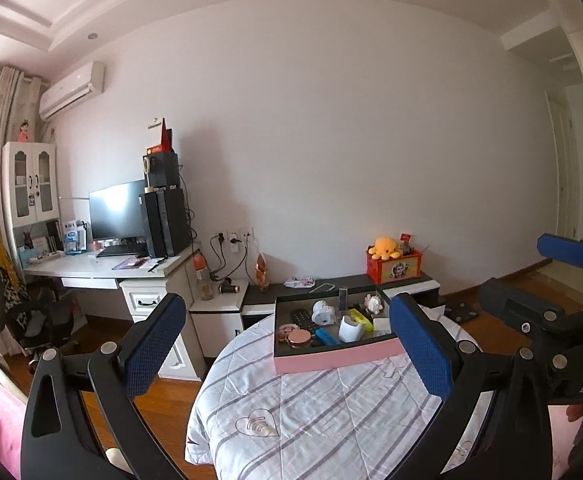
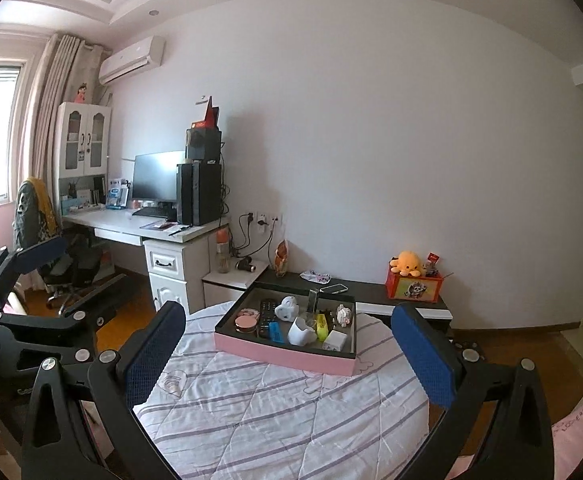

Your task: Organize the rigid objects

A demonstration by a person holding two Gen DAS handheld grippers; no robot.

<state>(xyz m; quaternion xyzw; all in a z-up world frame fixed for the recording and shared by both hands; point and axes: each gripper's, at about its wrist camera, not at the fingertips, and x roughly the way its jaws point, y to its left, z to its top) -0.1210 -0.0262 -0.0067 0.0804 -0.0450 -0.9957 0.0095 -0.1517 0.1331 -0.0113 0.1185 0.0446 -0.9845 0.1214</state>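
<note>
your left tongs [image 1: 287, 344] and right tongs [image 2: 287, 350] both stand apart and empty, low in frame. the pink tray [image 2: 283, 354] of small rigid objects sits mid-frame on the striped quilt [image 2: 283, 412]; sorting looks not yet begun.

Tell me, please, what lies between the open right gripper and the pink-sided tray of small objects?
Only bare striped quilt lies between the right gripper and the pink-sided tray; the right wrist view shows it.

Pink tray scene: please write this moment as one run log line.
left gripper: open, empty | right gripper: open, empty | pink tray: on quilt, items inside untouched
</note>
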